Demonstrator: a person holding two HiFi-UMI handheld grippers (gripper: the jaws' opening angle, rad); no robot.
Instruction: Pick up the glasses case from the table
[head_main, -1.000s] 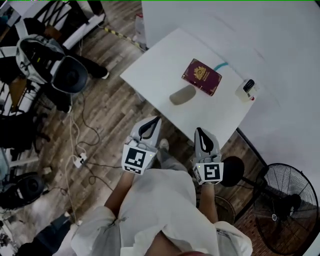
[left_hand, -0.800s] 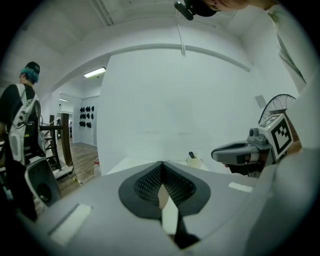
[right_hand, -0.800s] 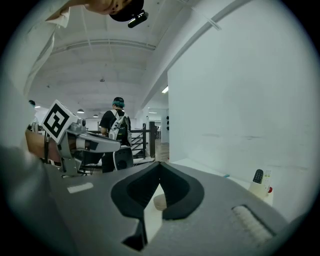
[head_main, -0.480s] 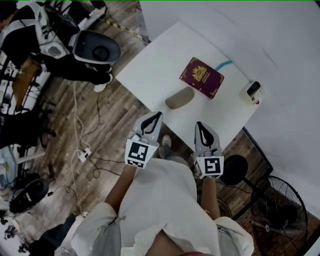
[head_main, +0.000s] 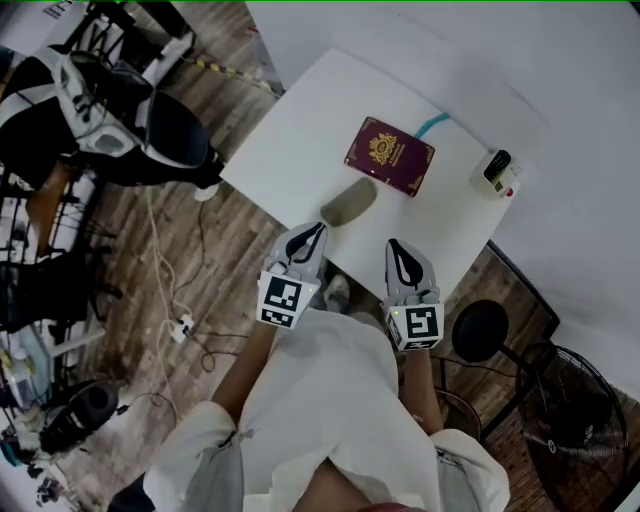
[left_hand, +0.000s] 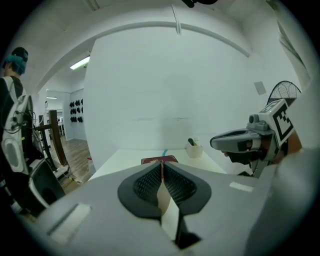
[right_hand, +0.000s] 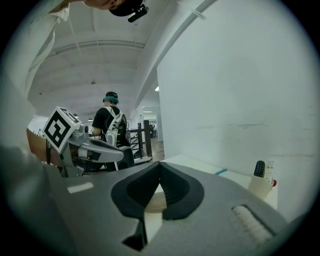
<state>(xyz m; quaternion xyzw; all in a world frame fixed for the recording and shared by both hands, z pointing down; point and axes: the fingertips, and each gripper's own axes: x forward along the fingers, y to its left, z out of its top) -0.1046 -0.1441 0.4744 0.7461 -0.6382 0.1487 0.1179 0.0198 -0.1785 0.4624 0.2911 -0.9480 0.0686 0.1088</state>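
The glasses case (head_main: 348, 202), a grey-beige oval, lies on the white table (head_main: 300, 140) near its front edge, beside a maroon passport (head_main: 390, 156). My left gripper (head_main: 312, 232) hovers just short of the case. Its tips still meet while the jaws start opening, with nothing between them. My right gripper (head_main: 397, 246) is shut and empty at the table's edge, right of the case. In the left gripper view the left gripper (left_hand: 161, 162) points at the passport (left_hand: 159, 160). In the right gripper view the right gripper (right_hand: 160, 165) points across the table.
A cup with a remote (head_main: 497, 174) stands at the table's right corner, and a teal strip (head_main: 432, 124) lies behind the passport. A person with a backpack (head_main: 90, 110) is at the upper left. A black stool (head_main: 480, 330), a fan (head_main: 570, 400) and floor cables (head_main: 180, 325) surround me.
Both grippers have moved forward and down to the table's front edge, closer to the case. The person at the upper left has shifted.
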